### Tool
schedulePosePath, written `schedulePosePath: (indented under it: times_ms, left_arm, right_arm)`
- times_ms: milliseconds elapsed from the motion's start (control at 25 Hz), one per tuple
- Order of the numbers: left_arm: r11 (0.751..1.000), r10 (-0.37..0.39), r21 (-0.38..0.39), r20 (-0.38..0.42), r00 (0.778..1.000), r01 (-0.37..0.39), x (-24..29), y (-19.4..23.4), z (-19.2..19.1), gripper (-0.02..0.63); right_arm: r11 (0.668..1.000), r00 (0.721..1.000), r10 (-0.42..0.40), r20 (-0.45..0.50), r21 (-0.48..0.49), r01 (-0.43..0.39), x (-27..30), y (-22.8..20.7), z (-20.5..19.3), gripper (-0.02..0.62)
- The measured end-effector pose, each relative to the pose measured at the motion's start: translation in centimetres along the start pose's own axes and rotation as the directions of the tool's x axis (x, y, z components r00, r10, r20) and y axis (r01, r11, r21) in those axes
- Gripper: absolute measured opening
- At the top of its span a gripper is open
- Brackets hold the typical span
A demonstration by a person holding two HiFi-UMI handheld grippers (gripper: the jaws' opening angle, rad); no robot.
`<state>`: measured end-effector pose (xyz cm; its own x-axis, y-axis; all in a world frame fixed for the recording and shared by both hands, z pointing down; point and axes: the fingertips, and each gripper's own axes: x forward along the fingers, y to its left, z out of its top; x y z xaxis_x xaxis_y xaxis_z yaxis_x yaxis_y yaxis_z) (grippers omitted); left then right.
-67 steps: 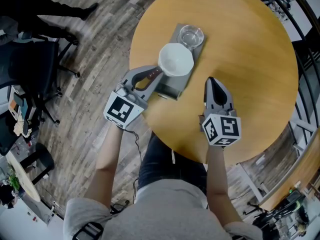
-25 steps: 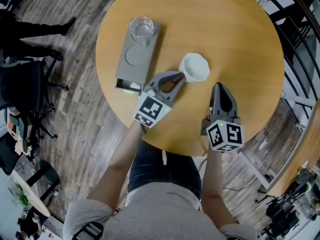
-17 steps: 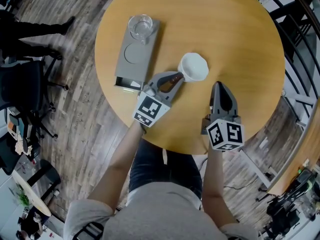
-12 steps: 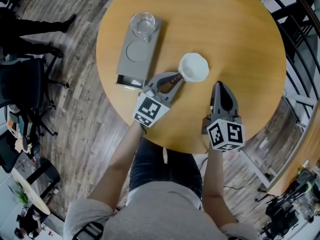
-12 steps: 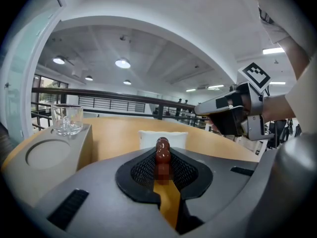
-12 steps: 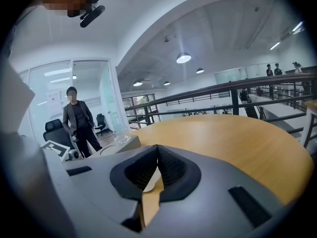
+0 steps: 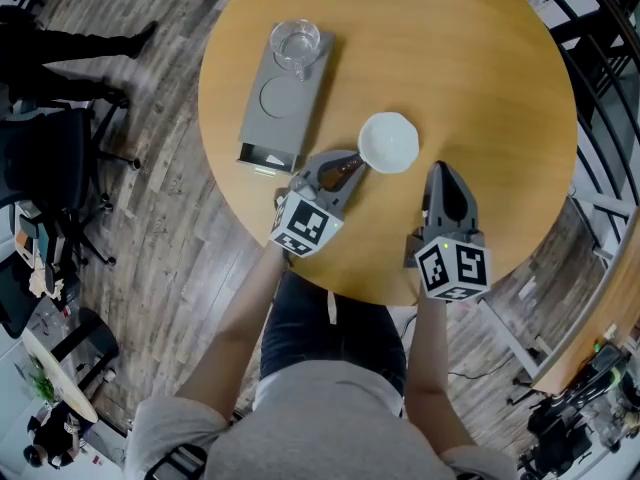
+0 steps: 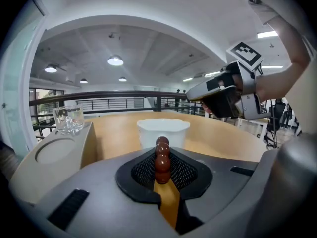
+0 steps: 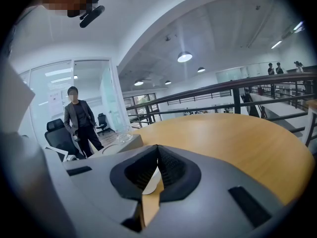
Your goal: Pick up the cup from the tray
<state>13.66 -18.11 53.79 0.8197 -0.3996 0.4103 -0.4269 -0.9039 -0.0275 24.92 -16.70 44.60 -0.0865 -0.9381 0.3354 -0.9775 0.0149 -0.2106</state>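
**Head view:** a round wooden table point(image 7: 480, 78) carries a grey tray point(image 7: 262, 140) near its left edge, with a glass point(image 7: 297, 40) at the tray's far end and a round recess point(image 7: 278, 96) beside it bare. The white cup point(image 7: 388, 142) is off the tray and well apart from it, near the table's middle. The left gripper point(image 7: 350, 165) is clamped on the cup's brown handle point(image 7: 345, 171). The right gripper point(image 7: 440, 173), just right of the cup, has its jaws together on nothing. **Left gripper view:** only here does the handle show as a row of beads pinched between the jaws. The cup stands straight ahead with its base hidden, so whether it rests on the table cannot be told. **Right gripper view:** the closed jaws leave a sliver of cup visible beyond, and a person point(image 9: 79, 118) stands past the table, absent from the left gripper view. The cup appears to have been taken from the tray already; at most, setting down and release remain.
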Motion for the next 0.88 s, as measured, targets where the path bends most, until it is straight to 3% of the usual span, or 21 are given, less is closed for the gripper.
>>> schedulePosePath:
  times_ms: [120, 480, 520, 640, 800, 880]
  left_arm:
    - [1.000, 0.008, 0.014, -0.034, 0.999, -0.008, -0.2, -0.2, -1.3, 0.043]
    - [1.000, 0.028, 0.003, -0.035, 0.999, -0.028, -0.5, -0.2, -1.6, 0.051]
    - [1.000, 0.023, -0.010, -0.027, 0.999, -0.023, -0.7, -0.2, -1.4, 0.065]
    - [0.998, 0.006, -0.060, 0.015, 1.000, -0.006, -1.3, -0.2, -0.7, 0.189]
    - [0.997, -0.003, -0.072, 0.011, 1.000, 0.004, -2.7, -0.7, -0.8, 0.190]
    - [0.997, 0.028, -0.071, 0.012, 1.000, -0.027, -4.2, -0.7, -0.5, 0.178]
  right_arm:
    - [1.000, 1.000, 0.004, -0.003, -0.002, -0.004, 0.0, 0.2, -0.1, 0.006]
    - [1.000, 1.000, 0.016, -0.008, -0.011, -0.016, 0.5, 1.0, 0.0, 0.006]
    - [1.000, 1.000, 0.017, -0.008, -0.012, -0.017, 0.4, 1.1, 0.0, 0.006]
    - [1.000, 1.000, 0.019, -0.010, -0.012, -0.020, 0.4, 1.4, 0.0, 0.006]
    - [1.000, 1.000, 0.026, -0.008, -0.014, -0.026, 0.6, 1.8, 0.2, 0.006]
    - [0.999, 1.000, 0.028, 0.001, -0.018, -0.028, 0.7, 1.9, 0.7, 0.006]
